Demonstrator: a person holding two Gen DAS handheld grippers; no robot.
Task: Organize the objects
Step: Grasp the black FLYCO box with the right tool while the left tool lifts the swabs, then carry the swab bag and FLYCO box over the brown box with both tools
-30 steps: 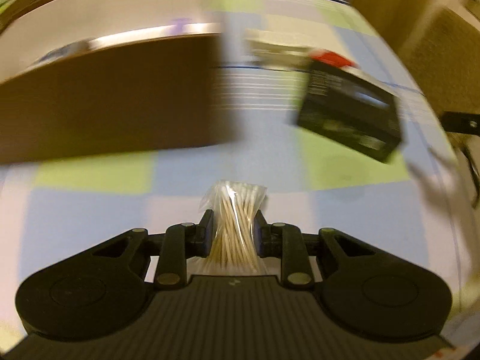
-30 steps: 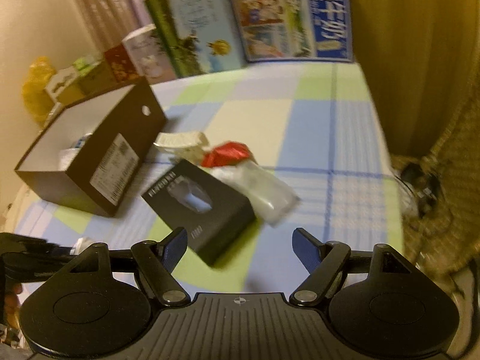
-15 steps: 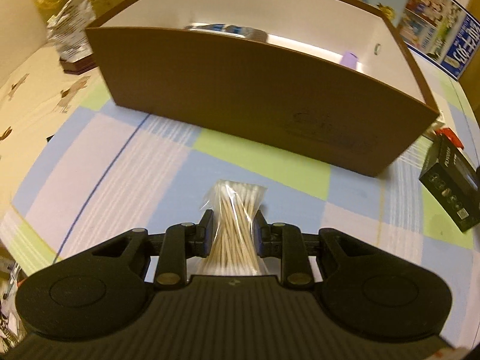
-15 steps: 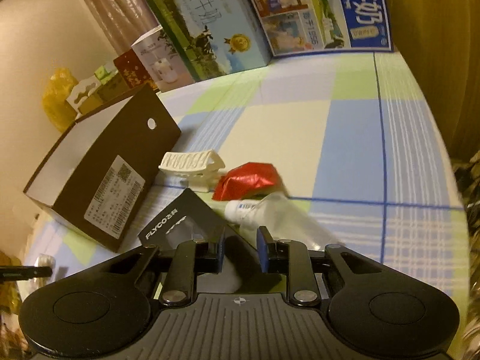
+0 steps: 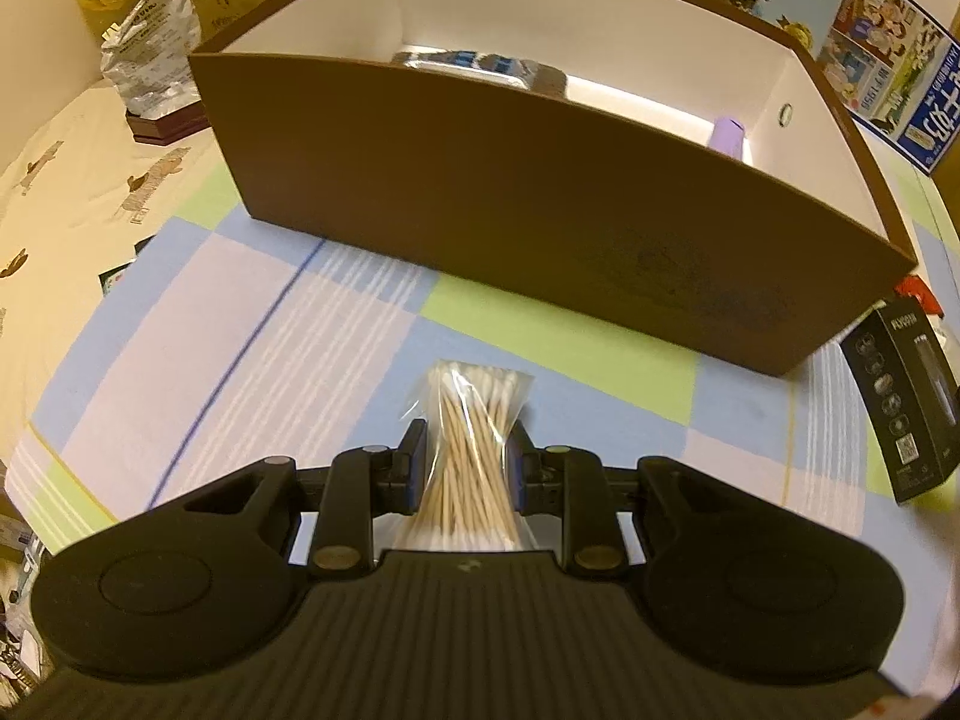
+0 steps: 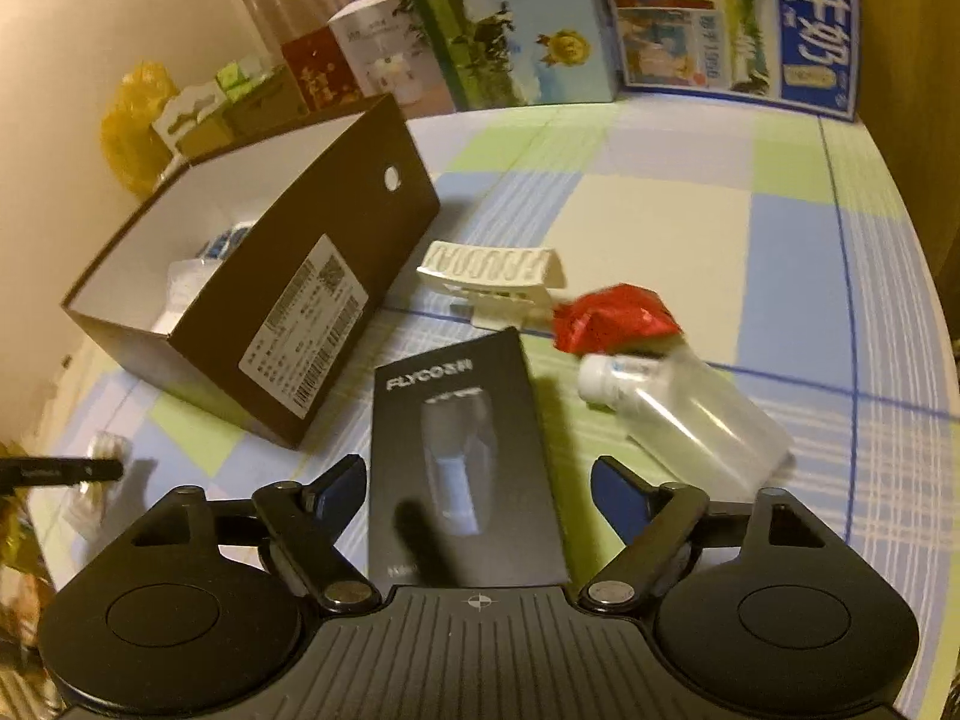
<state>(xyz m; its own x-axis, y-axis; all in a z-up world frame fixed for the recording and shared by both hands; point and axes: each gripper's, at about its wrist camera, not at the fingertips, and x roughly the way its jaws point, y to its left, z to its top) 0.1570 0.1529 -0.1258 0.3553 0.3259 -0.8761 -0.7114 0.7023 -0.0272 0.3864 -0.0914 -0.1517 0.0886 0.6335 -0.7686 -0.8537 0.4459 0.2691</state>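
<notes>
My left gripper [image 5: 467, 459] is shut on a clear bag of cotton swabs [image 5: 474, 426], held above the checked cloth just in front of the brown cardboard box [image 5: 540, 204]. The box, white inside, holds a blue-and-silver packet [image 5: 480, 63] and a purple item [image 5: 728, 135]. My right gripper [image 6: 479, 483] is open, its fingers either side of a black shaver box [image 6: 459, 462] lying flat. That box also shows in the left wrist view [image 5: 909, 402]. The brown box [image 6: 270, 276] stands left of it.
A white hair clip [image 6: 495, 282], a red wrapper [image 6: 618, 318] and a clear plastic bottle [image 6: 690, 414] lie beyond the shaver box. Milk cartons [image 6: 738, 24] and small boxes line the far edge. A plastic bag [image 5: 150, 36] sits left of the brown box.
The left gripper swung round to face the brown box and came closer, swabs still held. The right gripper shut half a second ago and has now opened wide around the black shaver box.
</notes>
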